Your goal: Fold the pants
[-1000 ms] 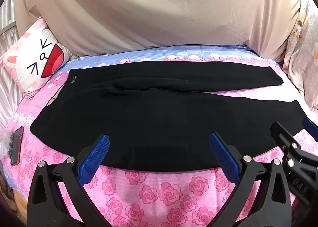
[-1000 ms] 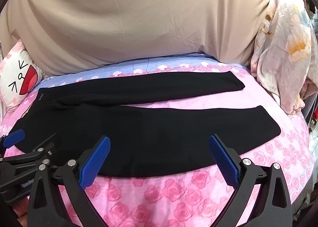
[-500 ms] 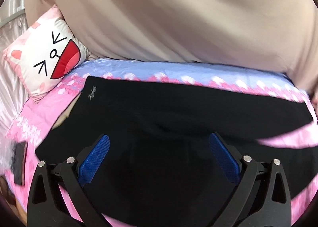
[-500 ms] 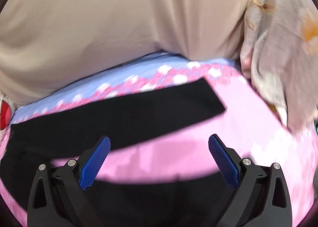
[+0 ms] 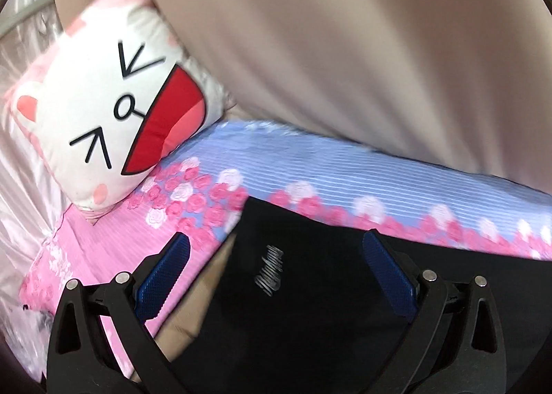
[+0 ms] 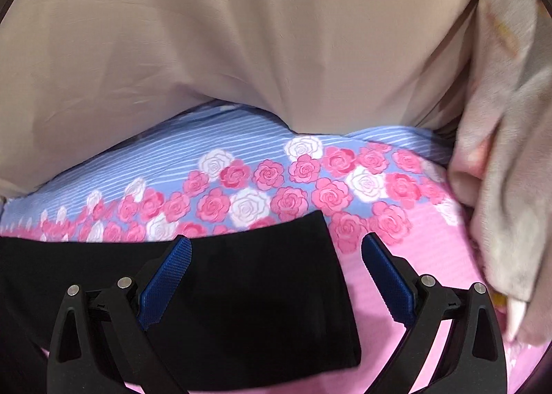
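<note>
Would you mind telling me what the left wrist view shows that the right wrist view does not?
Only the left wrist view shows the cat-face pillow and the pants' waistband corner with its logo. Only the right wrist view shows the leg's cuff end and the floral blanket. Both show the black pants, the rose-print sheet, the beige cover, and an open gripper.

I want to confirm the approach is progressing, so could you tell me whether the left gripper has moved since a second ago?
Yes. The left gripper advanced toward the cat pillow, now over the waistband logo of the black pants.
</note>
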### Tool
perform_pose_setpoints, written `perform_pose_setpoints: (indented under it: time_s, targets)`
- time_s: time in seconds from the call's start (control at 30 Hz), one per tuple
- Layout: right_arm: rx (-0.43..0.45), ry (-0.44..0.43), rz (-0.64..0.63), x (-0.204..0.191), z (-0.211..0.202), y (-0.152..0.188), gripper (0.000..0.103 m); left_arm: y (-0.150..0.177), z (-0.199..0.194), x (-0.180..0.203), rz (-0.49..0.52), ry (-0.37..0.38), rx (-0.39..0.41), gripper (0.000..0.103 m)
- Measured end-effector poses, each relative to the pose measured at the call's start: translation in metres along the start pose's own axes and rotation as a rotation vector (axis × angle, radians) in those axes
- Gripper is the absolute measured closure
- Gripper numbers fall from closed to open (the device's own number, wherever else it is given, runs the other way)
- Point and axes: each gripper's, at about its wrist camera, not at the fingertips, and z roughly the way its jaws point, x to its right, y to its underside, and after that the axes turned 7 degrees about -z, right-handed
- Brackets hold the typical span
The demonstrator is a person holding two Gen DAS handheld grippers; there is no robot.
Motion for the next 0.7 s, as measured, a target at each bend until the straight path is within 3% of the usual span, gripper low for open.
perform_pose_setpoints:
  time_s: [0.1,0.23,0.33,0.47,0.5,0.53,0.57,0.6,0.63,0.67,0.7]
  targets:
    - [-0.057,-0.029,0.014,0.004,0.017,-0.005,0.006,-0.012,0.040,-0.015,-0.033,0.012,-0.103,0.005]
    - [-0.119,-0.047,0.010,0.002,0.034,-0.005,0.006,-0.014,0.068,-0.018,-0.038,0.034,-0.163,0.005]
    - [-0.155,-0.060,0.006,-0.001,0.043,-0.004,0.005,-0.012,0.086,-0.011,-0.018,0.099,-0.250,0.005]
    - [-0.155,-0.054,-0.011,-0.007,0.045,-0.003,0.008,-0.013,0.098,-0.009,-0.042,0.110,-0.291,0.009]
    - [-0.154,-0.051,-0.016,-0.009,0.045,-0.003,0.017,-0.013,0.100,-0.011,-0.061,0.112,-0.302,0.029]
    - [-0.160,-0.027,-0.031,-0.011,0.046,-0.003,0.022,-0.014,0.105,-0.014,-0.096,0.109,-0.339,0.038]
    - [-0.160,-0.015,-0.040,-0.012,0.045,-0.004,0.035,-0.013,0.110,-0.017,-0.128,0.111,-0.375,0.061]
    - [-0.156,-0.023,-0.041,-0.014,0.046,-0.005,0.058,-0.013,0.111,-0.022,-0.157,0.070,-0.382,0.077]
    - [-0.150,-0.052,-0.030,-0.013,0.043,-0.006,0.068,-0.015,0.109,-0.025,-0.180,0.083,-0.380,0.078]
    - [-0.154,-0.089,-0.011,-0.011,0.039,-0.006,0.085,-0.016,0.109,-0.029,-0.197,0.103,-0.383,0.085]
    - [-0.157,-0.111,-0.004,-0.011,0.037,-0.007,0.088,-0.017,0.106,-0.032,-0.211,0.113,-0.384,0.086]
